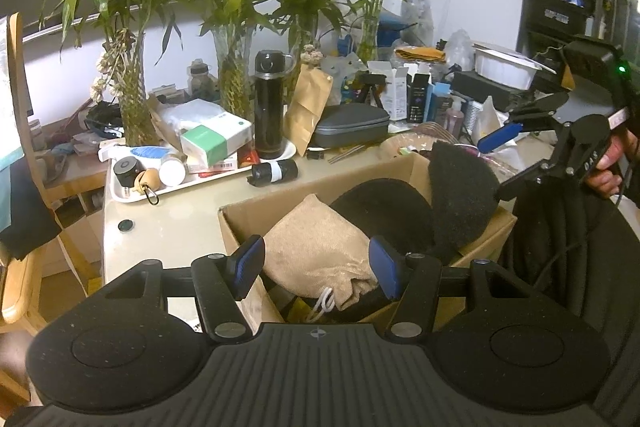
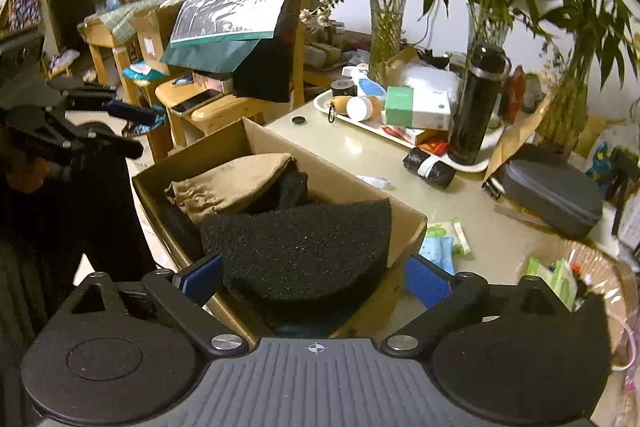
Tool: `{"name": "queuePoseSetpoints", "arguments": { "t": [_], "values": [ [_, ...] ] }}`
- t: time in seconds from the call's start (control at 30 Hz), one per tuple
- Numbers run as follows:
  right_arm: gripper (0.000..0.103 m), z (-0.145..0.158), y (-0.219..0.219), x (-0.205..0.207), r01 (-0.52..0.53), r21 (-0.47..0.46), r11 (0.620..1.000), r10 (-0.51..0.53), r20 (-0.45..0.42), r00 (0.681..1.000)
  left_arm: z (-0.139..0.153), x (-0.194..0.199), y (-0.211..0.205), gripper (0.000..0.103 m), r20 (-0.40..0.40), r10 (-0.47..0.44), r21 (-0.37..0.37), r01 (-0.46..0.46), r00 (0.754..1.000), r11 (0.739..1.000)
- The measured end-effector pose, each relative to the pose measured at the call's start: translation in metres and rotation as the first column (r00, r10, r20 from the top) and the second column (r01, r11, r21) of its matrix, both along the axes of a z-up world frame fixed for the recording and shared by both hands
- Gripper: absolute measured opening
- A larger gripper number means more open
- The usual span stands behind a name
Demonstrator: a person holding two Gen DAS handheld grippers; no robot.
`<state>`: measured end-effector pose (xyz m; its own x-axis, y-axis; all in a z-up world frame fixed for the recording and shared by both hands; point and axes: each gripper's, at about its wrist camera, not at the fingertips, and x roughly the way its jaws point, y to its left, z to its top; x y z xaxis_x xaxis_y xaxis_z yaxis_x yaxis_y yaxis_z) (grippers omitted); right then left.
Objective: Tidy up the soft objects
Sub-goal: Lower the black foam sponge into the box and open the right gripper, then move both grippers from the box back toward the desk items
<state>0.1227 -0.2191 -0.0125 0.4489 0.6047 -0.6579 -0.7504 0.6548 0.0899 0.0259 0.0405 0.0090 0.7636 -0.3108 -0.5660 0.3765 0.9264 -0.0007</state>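
**Cardboard box contents, both grippers over it**

Left wrist view: open brown cardboard box (image 1: pixel 240 227) sits on the beige table (image 1: pixel 160 223), near edge. Inside: tan woven drawstring pouch (image 1: pixel 320 251) at left, white cord end towards the camera; a round black felt pad (image 1: pixel 384 207) behind it; a second black coarse foam half-disc (image 1: pixel 460 195) leaning upright against the box's right wall. Left gripper (image 1: pixel 316 263) hangs over the near rim, jaws partly apart, blue pads either side of the pouch; contact with it cannot be told. Right gripper (image 1: pixel 500 163) at far right, held by a hand (image 1: pixel 608 171), jaws spread, nothing between them. Behind the box: white tray (image 1: pixel 132 195) with a black flask (image 1: pixel 272 107) and a green-and-white carton (image 1: pixel 216 139).

Right wrist view: same box (image 2: pixel 408 223). Foam half-disc (image 2: pixel 304 247) lies nearest, tan pouch (image 2: pixel 228 187) at the far left end. Right gripper (image 2: pixel 316 279) jaws wide, pads clear of the foam on both sides. Left gripper (image 2: pixel 132 131) at far left.
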Motion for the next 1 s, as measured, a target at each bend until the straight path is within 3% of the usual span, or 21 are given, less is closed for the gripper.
{"name": "queuePoseSetpoints", "arguments": {
  "t": [0.1,0.17,0.27,0.5,0.6,0.67,0.77,0.93,1.0],
  "values": [
    [0.078,-0.002,-0.002,0.009,0.027,0.018,0.999,-0.026,-0.05,0.998,0.001,0.0,-0.002,0.057,0.003,-0.003,0.005,0.003,1.0,1.0],
    [0.06,-0.004,0.0,0.016,0.055,0.012,0.998,-0.053,-0.084,0.995,0.001,0.001,-0.003,0.057,0.005,-0.004,0.005,0.004,1.0,1.0],
    [0.048,-0.007,0.008,0.026,0.061,-0.026,0.998,-0.063,-0.091,0.994,0.001,0.003,-0.004,0.057,0.004,-0.003,0.008,0.003,1.0,1.0],
    [0.048,-0.009,0.019,0.042,0.075,-0.084,0.994,-0.077,-0.029,0.997,0.003,0.005,-0.003,0.057,0.005,-0.006,0.002,0.006,1.0,1.0],
    [0.055,-0.007,0.017,0.043,0.101,-0.068,0.993,-0.102,-0.014,0.995,0.004,0.007,0.0,0.057,0.005,0.006,0.008,-0.006,1.0,1.0],
    [0.074,-0.006,0.016,0.044,0.124,-0.05,0.991,-0.125,-0.008,0.992,0.005,0.011,0.002,0.057,0.005,0.018,0.011,-0.018,1.0,1.0],
    [0.089,-0.004,0.014,0.043,0.16,-0.024,0.987,-0.16,0.012,0.987,0.005,0.018,0.006,0.057,0.007,0.041,0.018,-0.042,0.999,0.999],
    [0.103,0.0,0.009,0.049,0.24,0.028,0.97,-0.241,0.042,0.97,0.005,0.032,0.013,0.057,0.01,0.074,0.016,-0.074,0.997,0.997],
    [0.103,0.001,0.006,0.053,0.281,0.052,0.958,-0.283,0.038,0.958,0.006,0.037,0.015,0.057,0.013,0.08,0.011,-0.081,0.997,0.997]
  ]
}}
